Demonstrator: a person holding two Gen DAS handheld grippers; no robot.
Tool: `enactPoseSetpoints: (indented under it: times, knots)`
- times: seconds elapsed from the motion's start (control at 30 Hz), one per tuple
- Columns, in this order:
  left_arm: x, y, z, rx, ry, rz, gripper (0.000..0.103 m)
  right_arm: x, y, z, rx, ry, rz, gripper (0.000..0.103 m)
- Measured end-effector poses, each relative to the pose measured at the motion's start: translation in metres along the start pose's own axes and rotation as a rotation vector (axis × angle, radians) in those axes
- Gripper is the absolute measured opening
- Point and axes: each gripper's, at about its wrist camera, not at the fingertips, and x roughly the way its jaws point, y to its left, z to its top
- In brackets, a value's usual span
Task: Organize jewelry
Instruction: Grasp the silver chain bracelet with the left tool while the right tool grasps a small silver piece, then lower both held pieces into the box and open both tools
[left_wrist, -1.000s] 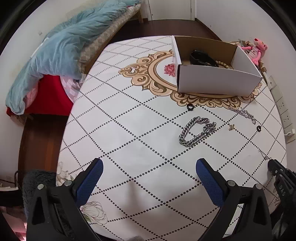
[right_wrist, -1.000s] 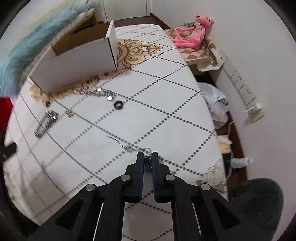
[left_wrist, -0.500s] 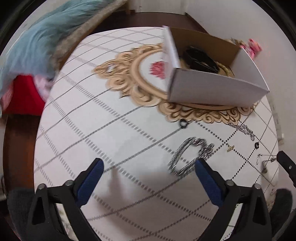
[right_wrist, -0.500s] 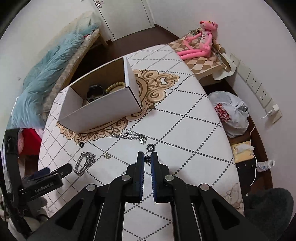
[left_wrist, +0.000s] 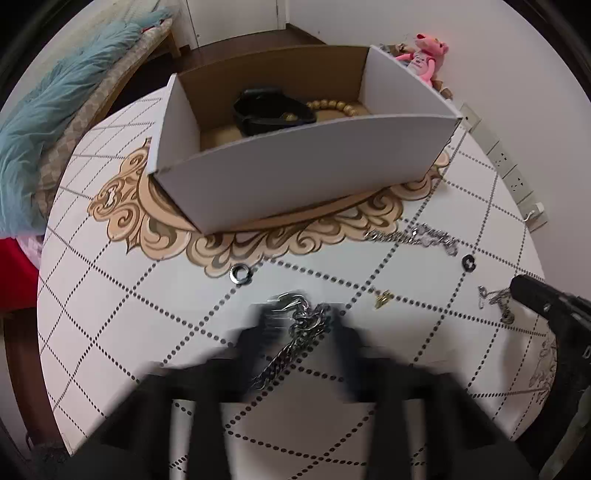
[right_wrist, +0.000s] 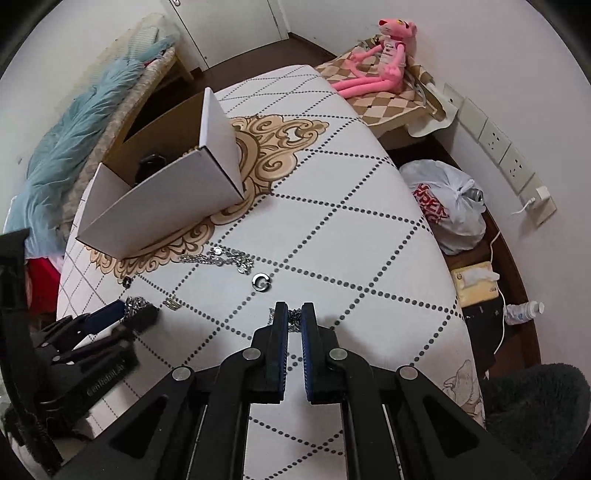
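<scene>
A white cardboard box (left_wrist: 295, 173) stands on the patterned table (left_wrist: 110, 314) and holds a black band (left_wrist: 269, 110) and wooden beads (left_wrist: 332, 107). My left gripper (left_wrist: 301, 325) is blurred, its fingers on either side of a heavy silver chain bracelet (left_wrist: 295, 332) lying on the table; in the right wrist view (right_wrist: 136, 312) they look nearly closed around it. My right gripper (right_wrist: 293, 317) is shut on a thin silver necklace (right_wrist: 294, 314); that necklace also shows in the left wrist view (left_wrist: 495, 299). The box also shows in the right wrist view (right_wrist: 166, 206).
Loose on the table: a silver ring (left_wrist: 240, 274), a black ring (left_wrist: 468, 263), a small gold piece (left_wrist: 382, 297), a charm necklace (left_wrist: 413, 236). A bed with a blue blanket (right_wrist: 74, 155) is left, a pink plush (right_wrist: 384, 55) and plastic bag (right_wrist: 447, 210) right.
My left gripper has moved forward over the chain bracelet and its fingers have closed in on it. My right gripper stays shut on the thin necklace and has shifted slightly.
</scene>
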Motion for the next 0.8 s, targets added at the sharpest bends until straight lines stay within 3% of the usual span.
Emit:
enactPoseSetpoints:
  times: [0.17,0.4,0.8]
  knots:
    - [-0.013,0.012,-0.004,-0.064,-0.015,-0.064,0.010,-0.008,0.005,0.002,-0.009,-0.007,0.029,0.007]
    - [-0.069,0.035,-0.012,-0.155,-0.100,-0.153,0.007,-0.044,0.020,0.012,-0.035,-0.054,0.112,0.007]
    - [-0.147,0.060,0.028,-0.209,-0.254,-0.247,0.007,-0.101,0.060,0.059,-0.106,-0.119,0.262,0.007]
